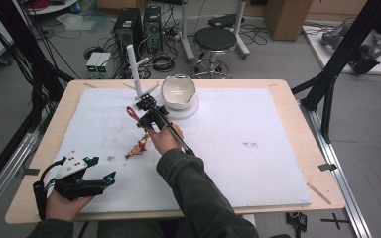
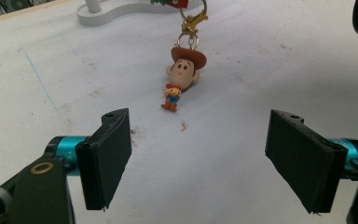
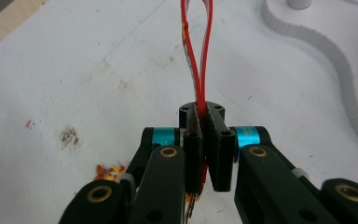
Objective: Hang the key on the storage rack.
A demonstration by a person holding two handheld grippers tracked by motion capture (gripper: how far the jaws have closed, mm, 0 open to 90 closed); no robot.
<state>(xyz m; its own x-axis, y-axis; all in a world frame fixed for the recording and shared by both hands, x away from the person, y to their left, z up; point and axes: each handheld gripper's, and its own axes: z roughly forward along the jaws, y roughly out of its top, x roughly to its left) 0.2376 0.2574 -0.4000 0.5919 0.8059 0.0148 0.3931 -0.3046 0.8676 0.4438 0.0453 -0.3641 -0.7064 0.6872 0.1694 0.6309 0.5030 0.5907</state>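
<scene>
Black foam pads on the left tongs (image 1: 100, 171) stand wide apart, nothing between them, parked low on the near-left of the white foam-covered surface (image 1: 238, 148). Ahead of them lies the small plastic cowboy figure keychain (image 2: 182, 74): brown hat, big head, tiny body, gold metal clasp at the top. Figure's feet are down on the surface, clasp end pulled up. Right tongs (image 3: 204, 140) are clamped shut on the thin red ribbon loop (image 3: 200, 51) that runs to that clasp. My read: light, rigid figure, but floppy strap and swivel clasp, so it'll swing and twist. Strap is the right grip point; flat, thin, could slip if pinched at the edge. Further back: white peg stand (image 1: 135, 69), then white ceramic bowl (image 1: 177, 91) on its side.
</scene>
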